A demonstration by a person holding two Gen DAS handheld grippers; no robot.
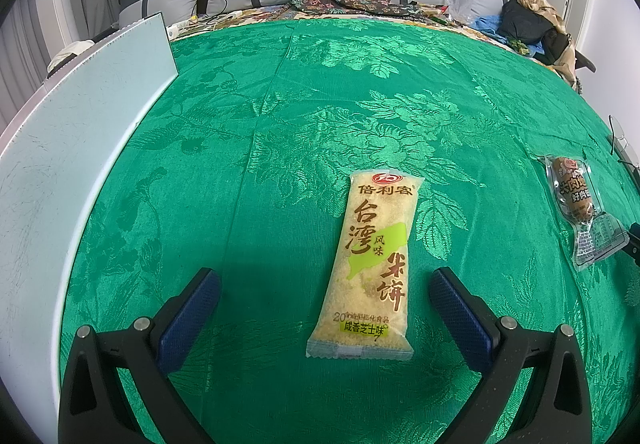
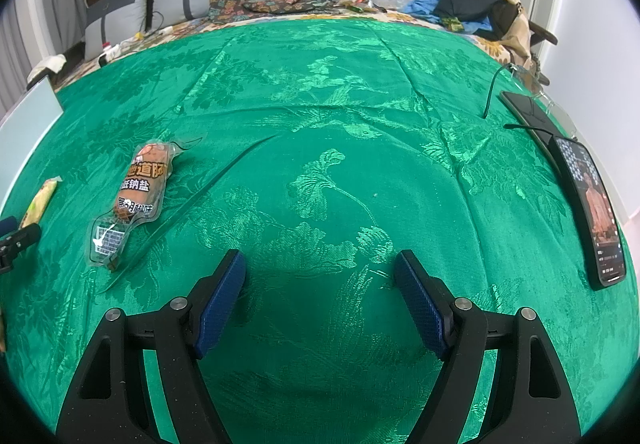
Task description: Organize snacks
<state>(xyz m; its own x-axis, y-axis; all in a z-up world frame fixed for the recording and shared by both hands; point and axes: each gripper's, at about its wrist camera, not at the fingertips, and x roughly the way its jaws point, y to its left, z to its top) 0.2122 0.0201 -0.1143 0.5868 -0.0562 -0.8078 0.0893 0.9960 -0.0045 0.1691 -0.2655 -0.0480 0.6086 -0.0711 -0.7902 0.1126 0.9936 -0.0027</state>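
My left gripper (image 1: 324, 284) gapes over flat, glossy rice cracker packet (image 1: 370, 264); my right gripper (image 2: 320, 272) gapes, empty. Only right view: slab-like smartphone (image 2: 592, 212).

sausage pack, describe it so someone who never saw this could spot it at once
On the green cloth, look left of the right gripper. The sausage pack lies there: a clear wrapper around a brown sausage, unlike the flat yellow rice cracker packet.

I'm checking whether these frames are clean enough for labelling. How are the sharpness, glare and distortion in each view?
Left wrist view: sharp, the rice cracker packet print is legible; strong fisheye bends the white board; dark vignette in the corners. Right wrist view: equally sharp; sheen on the green cloth; the clear sausage wrapper glints slightly; the lit phone is stretched at the edge.
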